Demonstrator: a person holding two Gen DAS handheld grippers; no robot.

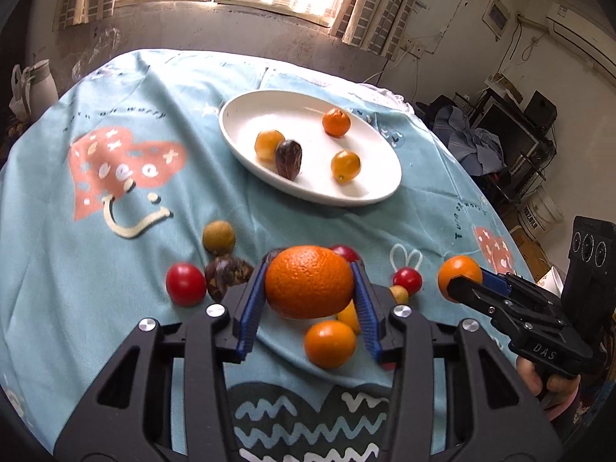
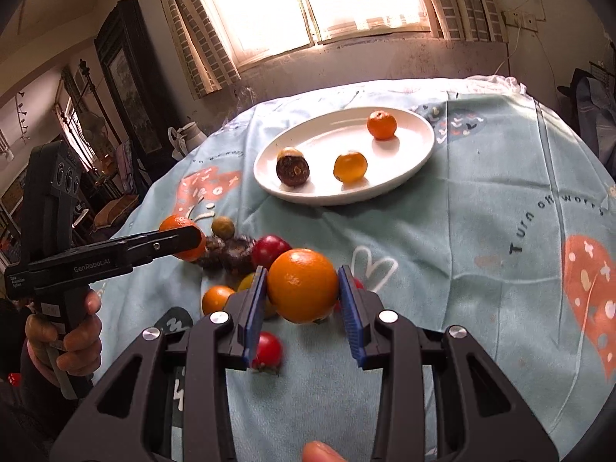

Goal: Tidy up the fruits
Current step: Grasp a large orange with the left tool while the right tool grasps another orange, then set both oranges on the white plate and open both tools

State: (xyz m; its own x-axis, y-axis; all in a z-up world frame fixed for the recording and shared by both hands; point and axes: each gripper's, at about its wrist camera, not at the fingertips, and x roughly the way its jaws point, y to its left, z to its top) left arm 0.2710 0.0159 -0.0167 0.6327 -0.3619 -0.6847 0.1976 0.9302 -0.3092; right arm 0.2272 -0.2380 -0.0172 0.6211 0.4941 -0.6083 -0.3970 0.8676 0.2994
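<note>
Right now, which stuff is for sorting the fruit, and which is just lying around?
For the job:
left gripper gripping an orange
right gripper gripping another orange
white plate
loose fruit pile

Just lying about:
white jug
white bucket
patterned tablecloth

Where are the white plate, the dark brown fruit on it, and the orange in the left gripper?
white plate [image 1: 379,192]: left wrist view, bare near rim.
dark brown fruit [image 1: 288,159]: left wrist view, middle of its skin.
orange [image 1: 309,281]: left wrist view, centre of peel.
</note>
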